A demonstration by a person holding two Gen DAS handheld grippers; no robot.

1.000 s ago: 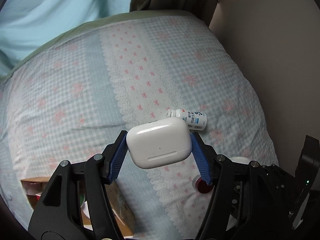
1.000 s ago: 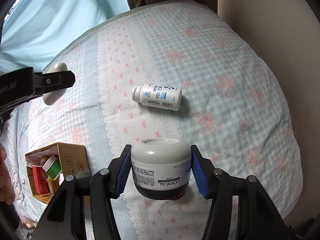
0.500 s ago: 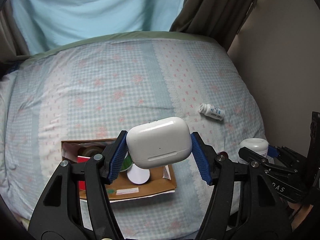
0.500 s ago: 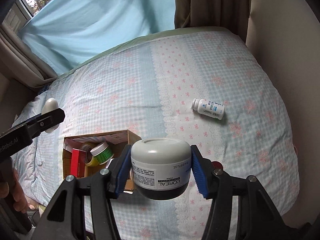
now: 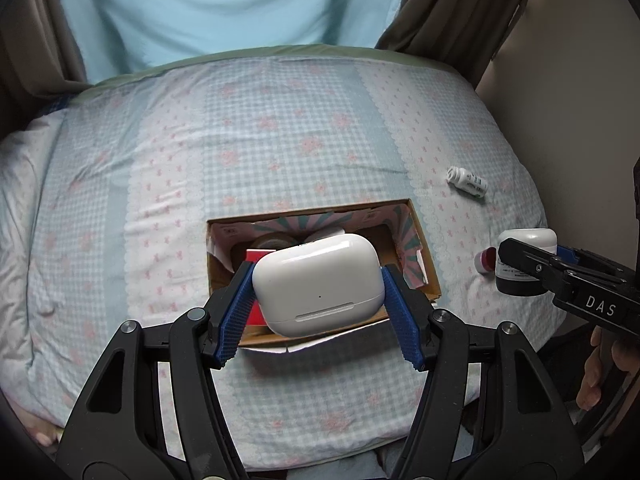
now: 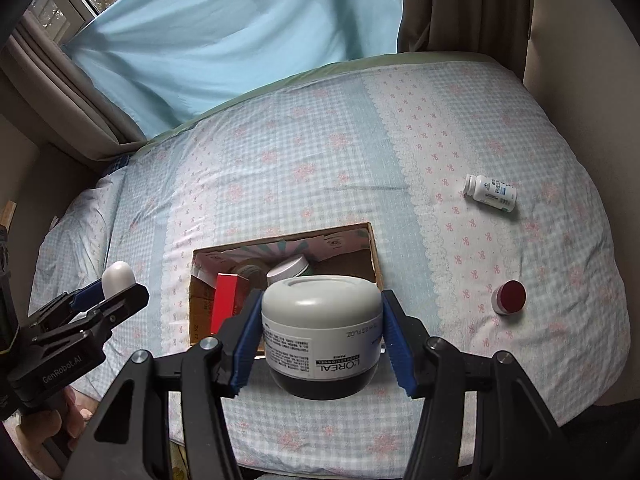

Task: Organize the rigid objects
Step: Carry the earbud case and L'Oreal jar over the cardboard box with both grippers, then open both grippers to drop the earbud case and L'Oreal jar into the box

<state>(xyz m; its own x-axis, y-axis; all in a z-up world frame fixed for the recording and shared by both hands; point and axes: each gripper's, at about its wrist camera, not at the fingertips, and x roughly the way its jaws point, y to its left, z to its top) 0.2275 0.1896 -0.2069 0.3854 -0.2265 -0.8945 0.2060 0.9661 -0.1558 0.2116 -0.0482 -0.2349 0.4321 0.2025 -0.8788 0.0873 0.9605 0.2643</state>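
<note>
My left gripper (image 5: pixel 318 286) is shut on a white earbuds case (image 5: pixel 318 282), held above the near half of an open cardboard box (image 5: pixel 424 264) on the bed. My right gripper (image 6: pixel 320 330) is shut on a grey-lidded L'Oreal jar (image 6: pixel 320 320), hanging over the box's (image 6: pixel 374 252) near right corner. Inside the box lie a red carton (image 6: pixel 225 300), a tape roll (image 6: pixel 250 270) and a green jar with a white lid (image 6: pixel 289 268). A white pill bottle (image 6: pixel 490 193) lies on its side at the right. A small red-lidded pot (image 6: pixel 509 297) sits near the bed's right edge.
The bed has a blue and pink checked quilt (image 5: pixel 256 140). A light blue curtain (image 6: pixel 224 32) and dark drapes (image 5: pixel 452 8) hang behind it, with a wall (image 5: pixel 580 100) on the right. A hand (image 5: pixel 600 376) holds the right tool.
Both grippers have swept left across the bed and risen a little, carrying the case and the jar. The box has come under them and the pill bottle has slid off to the right.
</note>
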